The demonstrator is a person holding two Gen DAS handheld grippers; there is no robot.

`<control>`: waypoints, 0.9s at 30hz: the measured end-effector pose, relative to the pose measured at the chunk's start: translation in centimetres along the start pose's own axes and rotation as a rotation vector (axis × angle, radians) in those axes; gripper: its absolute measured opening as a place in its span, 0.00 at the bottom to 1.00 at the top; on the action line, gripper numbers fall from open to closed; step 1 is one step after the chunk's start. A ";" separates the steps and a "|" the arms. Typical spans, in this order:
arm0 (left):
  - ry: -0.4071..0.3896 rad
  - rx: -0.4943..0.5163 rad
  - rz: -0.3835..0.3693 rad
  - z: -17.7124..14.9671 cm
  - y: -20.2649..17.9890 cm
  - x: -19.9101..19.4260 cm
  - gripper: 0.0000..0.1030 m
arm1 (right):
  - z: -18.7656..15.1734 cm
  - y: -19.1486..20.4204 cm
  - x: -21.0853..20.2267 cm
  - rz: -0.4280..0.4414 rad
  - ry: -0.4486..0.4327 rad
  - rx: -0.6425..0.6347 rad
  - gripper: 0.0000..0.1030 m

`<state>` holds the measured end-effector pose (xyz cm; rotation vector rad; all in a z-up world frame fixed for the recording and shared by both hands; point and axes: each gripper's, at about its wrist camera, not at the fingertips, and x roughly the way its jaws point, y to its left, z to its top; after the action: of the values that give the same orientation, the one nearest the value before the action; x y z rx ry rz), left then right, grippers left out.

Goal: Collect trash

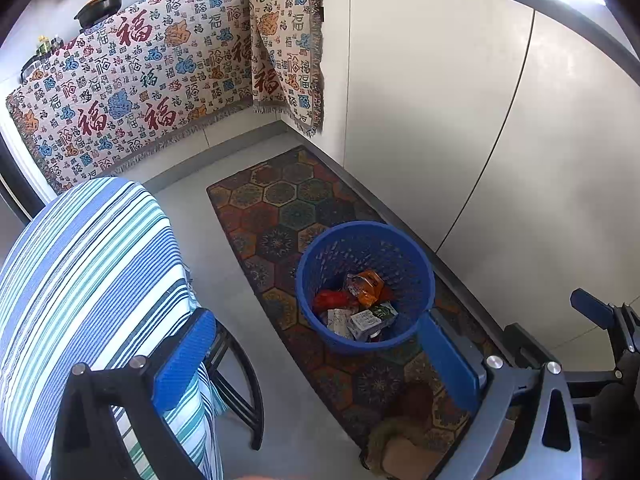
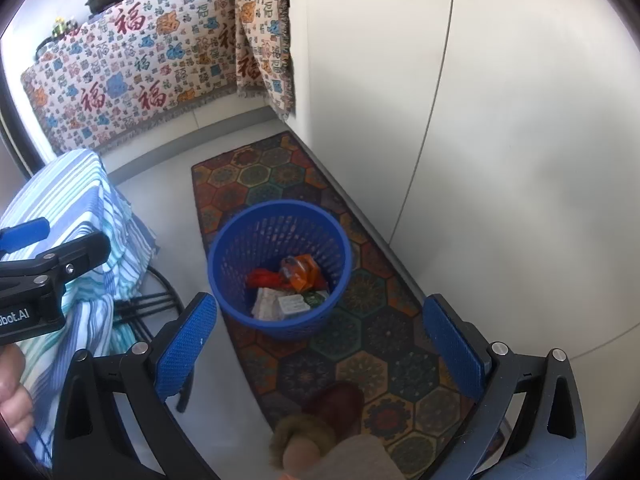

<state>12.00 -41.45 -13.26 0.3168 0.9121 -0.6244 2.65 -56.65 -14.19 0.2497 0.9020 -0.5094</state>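
Observation:
A blue perforated plastic bin [image 1: 366,240] [image 2: 276,216] stands on a patterned rug. Inside it lies trash: an orange packet [image 1: 366,286] [image 2: 302,270], a red wrapper [image 1: 332,300] [image 2: 264,278] and small white and green cartons [image 1: 370,318] [image 2: 294,302]. My left gripper [image 1: 316,356] is held above and in front of the bin, open, with nothing between its blue pads. My right gripper [image 2: 324,340] hangs over the rug just in front of the bin, also open and empty. The right gripper [image 1: 600,320] shows at the right edge of the left wrist view, the left gripper [image 2: 44,264] at the left edge of the right wrist view.
A hexagon-patterned rug [image 1: 280,208] [image 2: 400,360] runs along white cabinet doors [image 1: 440,100]. A stool under blue striped cloth [image 1: 88,280] [image 2: 76,200] stands left. A patterned cloth [image 1: 140,80] drapes the far counter, with pans on top. A person's slippered foot [image 2: 332,404] is on the rug; a hand [image 2: 12,396] shows at left.

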 end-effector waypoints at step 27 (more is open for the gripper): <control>0.008 0.007 -0.003 0.0 -0.5 0.7 1.00 | -0.2 0.2 0.1 0.002 0.006 0.015 1.00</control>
<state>12.01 -42.16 -13.83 0.3249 0.9186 -0.6300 2.66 -56.44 -14.34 0.2662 0.9041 -0.5136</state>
